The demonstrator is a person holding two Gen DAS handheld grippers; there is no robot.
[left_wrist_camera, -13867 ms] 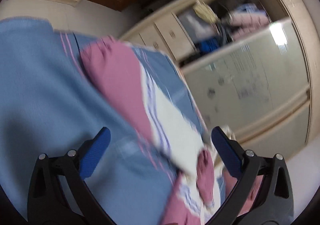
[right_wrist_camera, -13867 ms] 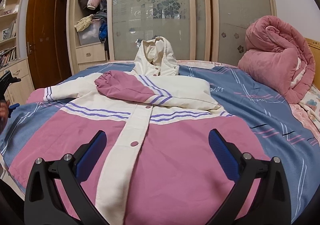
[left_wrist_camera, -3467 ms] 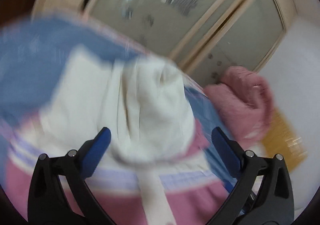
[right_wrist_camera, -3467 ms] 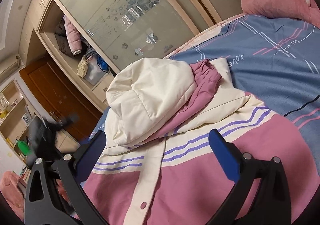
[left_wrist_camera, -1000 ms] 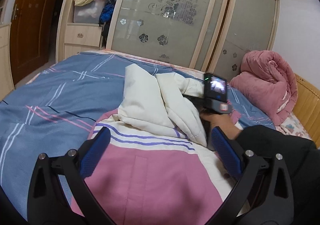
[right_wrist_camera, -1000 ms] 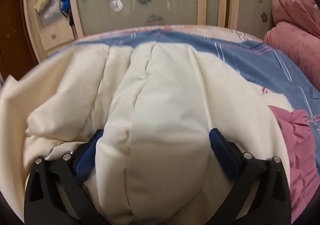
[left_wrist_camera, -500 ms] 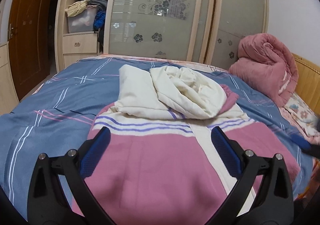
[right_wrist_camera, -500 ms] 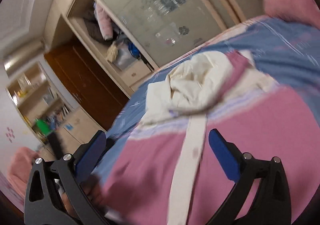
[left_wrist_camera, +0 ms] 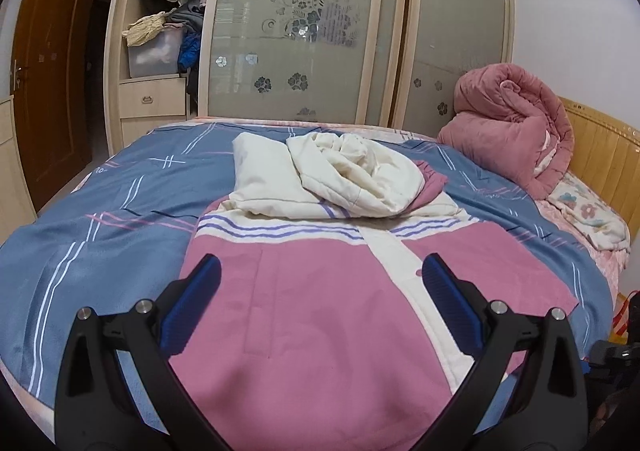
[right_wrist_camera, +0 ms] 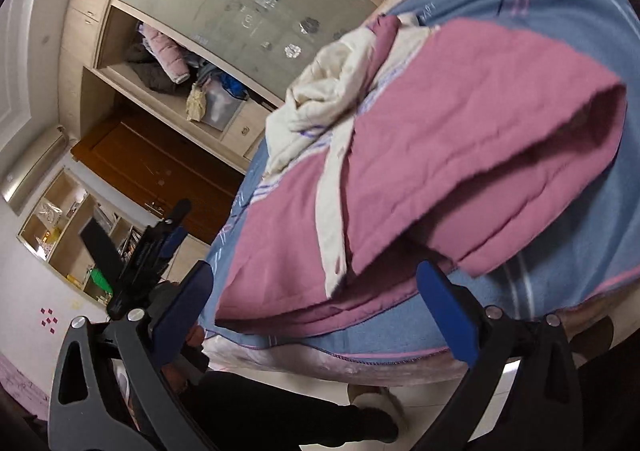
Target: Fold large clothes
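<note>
A pink and cream hooded jacket (left_wrist_camera: 320,291) lies front up on the blue striped bed (left_wrist_camera: 100,219), sleeves folded in and the cream hood (left_wrist_camera: 360,175) turned down over the chest. My left gripper (left_wrist_camera: 318,303) is open and empty, hovering over the jacket's pink lower half. My right gripper (right_wrist_camera: 316,303) is open and empty at the bed's near edge, just below the jacket's hem corner (right_wrist_camera: 460,179), which overhangs. The left gripper (right_wrist_camera: 160,235) also shows in the right wrist view at the left.
A rolled pink quilt (left_wrist_camera: 516,131) sits at the bed's right by the wooden headboard (left_wrist_camera: 600,147). A wardrobe with frosted sliding doors (left_wrist_camera: 300,31) and open shelves stands behind. A brown door (left_wrist_camera: 48,91) is at the left. My legs (right_wrist_camera: 280,411) stand by the bed edge.
My right gripper has dropped from over the jacket to the bed's near edge below the hem. My left gripper has moved slightly closer over the pink lower half. The hood stays folded down.
</note>
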